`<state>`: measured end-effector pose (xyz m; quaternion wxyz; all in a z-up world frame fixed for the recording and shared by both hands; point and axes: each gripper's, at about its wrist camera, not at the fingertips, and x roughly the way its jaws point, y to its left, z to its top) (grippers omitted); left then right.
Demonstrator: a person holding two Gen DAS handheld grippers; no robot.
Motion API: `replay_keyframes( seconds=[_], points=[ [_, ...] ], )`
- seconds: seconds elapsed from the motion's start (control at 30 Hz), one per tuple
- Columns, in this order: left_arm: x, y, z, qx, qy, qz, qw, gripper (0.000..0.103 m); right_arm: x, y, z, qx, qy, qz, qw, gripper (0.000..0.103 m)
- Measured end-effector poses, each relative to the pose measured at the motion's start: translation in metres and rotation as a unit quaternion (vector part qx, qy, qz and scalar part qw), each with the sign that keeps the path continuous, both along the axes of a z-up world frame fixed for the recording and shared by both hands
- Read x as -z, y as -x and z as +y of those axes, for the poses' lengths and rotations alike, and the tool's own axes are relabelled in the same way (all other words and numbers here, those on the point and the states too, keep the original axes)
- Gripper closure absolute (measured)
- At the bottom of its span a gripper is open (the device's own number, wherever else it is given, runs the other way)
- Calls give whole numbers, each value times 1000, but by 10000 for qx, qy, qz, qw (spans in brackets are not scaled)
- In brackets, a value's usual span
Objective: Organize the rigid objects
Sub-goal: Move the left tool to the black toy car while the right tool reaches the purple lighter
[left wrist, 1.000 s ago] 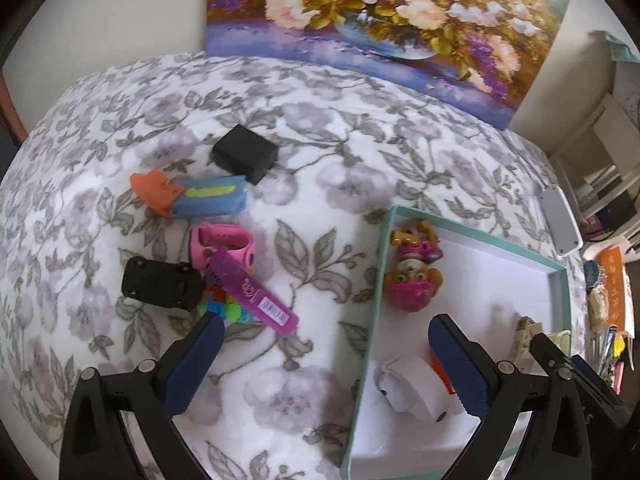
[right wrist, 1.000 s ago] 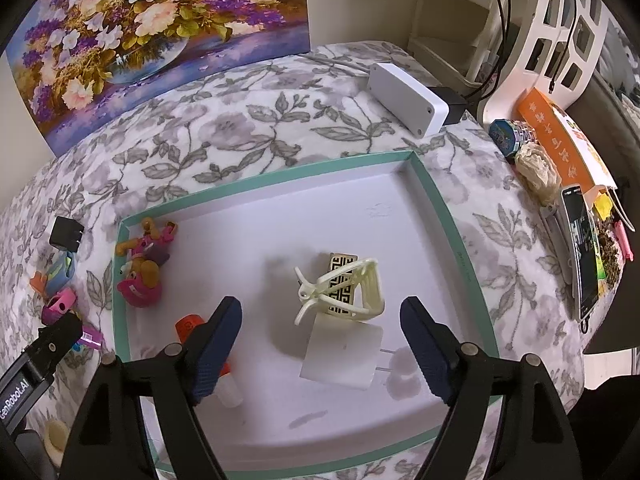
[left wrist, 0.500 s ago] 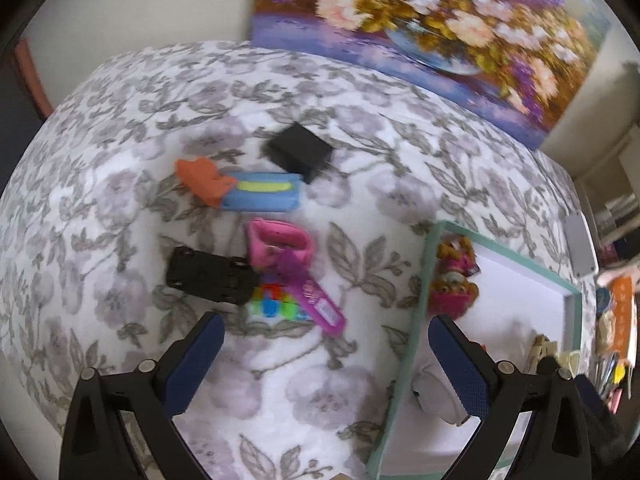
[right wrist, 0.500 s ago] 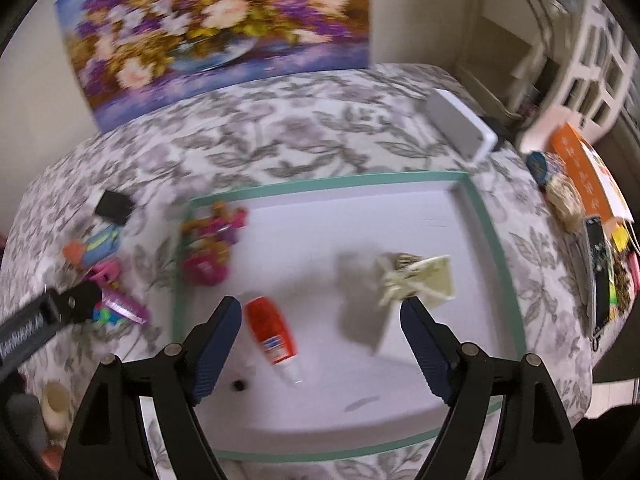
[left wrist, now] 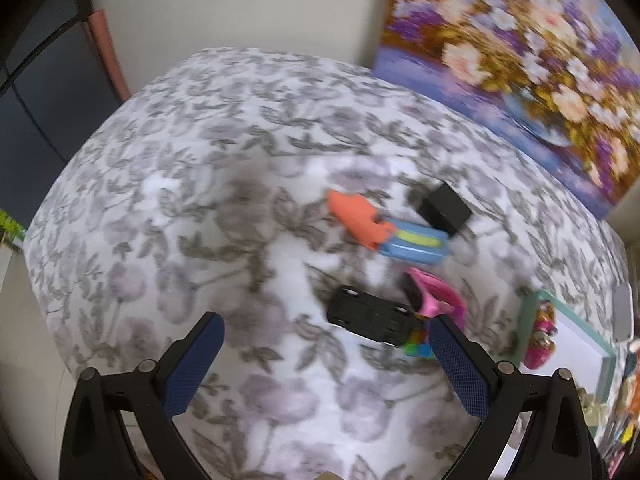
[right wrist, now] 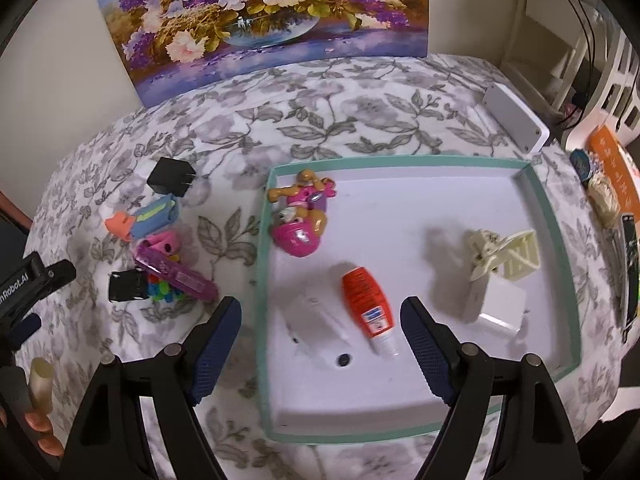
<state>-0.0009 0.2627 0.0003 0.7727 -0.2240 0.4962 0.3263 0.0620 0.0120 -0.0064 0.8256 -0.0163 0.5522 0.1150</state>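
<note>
The right gripper [right wrist: 320, 344] is hovering above the near edge of the tray [right wrist: 558, 240], its fingers spread wide and carrying nothing. The left gripper [left wrist: 326, 360] is likewise released and empty, and it is pointing at the loose items on the floral table [left wrist: 200, 200]; this view is blurred, so fine detail is uncertain. The tray is sitting on the right part of the table, with its teal rim acting as the boundary of the collection area. Inside it, a pink toy figure [right wrist: 300, 220] is lying in the far left corner, an orange tube [right wrist: 370, 308] is lying near the middle beside a white item [right wrist: 316, 320], and a cream hair clip [right wrist: 504, 252] is resting against a white charger [right wrist: 496, 304] on the right. These items are lying well apart, which is leaving bare floor for further placements. Still outside the tray, to its left, a cluster is waiting: a black plug [right wrist: 170, 176], a blue case with an orange end [right wrist: 154, 216], a pink watch [right wrist: 160, 242], a purple strip [right wrist: 176, 276] lying over coloured beads, and a black block [right wrist: 126, 286]. The black block is lying between the left fingers' line of approach and is judged to be the likely next target. The task is judged to be roughly half complete.
</note>
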Motion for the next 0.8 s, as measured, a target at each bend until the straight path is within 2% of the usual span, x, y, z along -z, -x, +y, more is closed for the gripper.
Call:
replay_keyframes(
  seconds=[0.27,0.5,0.8],
  points=[
    [2,19,29,-334,185,-82,9992,0,4,10,34,-178,-78,84,9998,21],
    [11,21,38,-363,350,7,9987,0,12,18,64,-471,-3,130,9988,21],
    [33,22,46,-371,638,229,9970,0,33,18,88,-714,-43,439,9965,20]
  ],
)
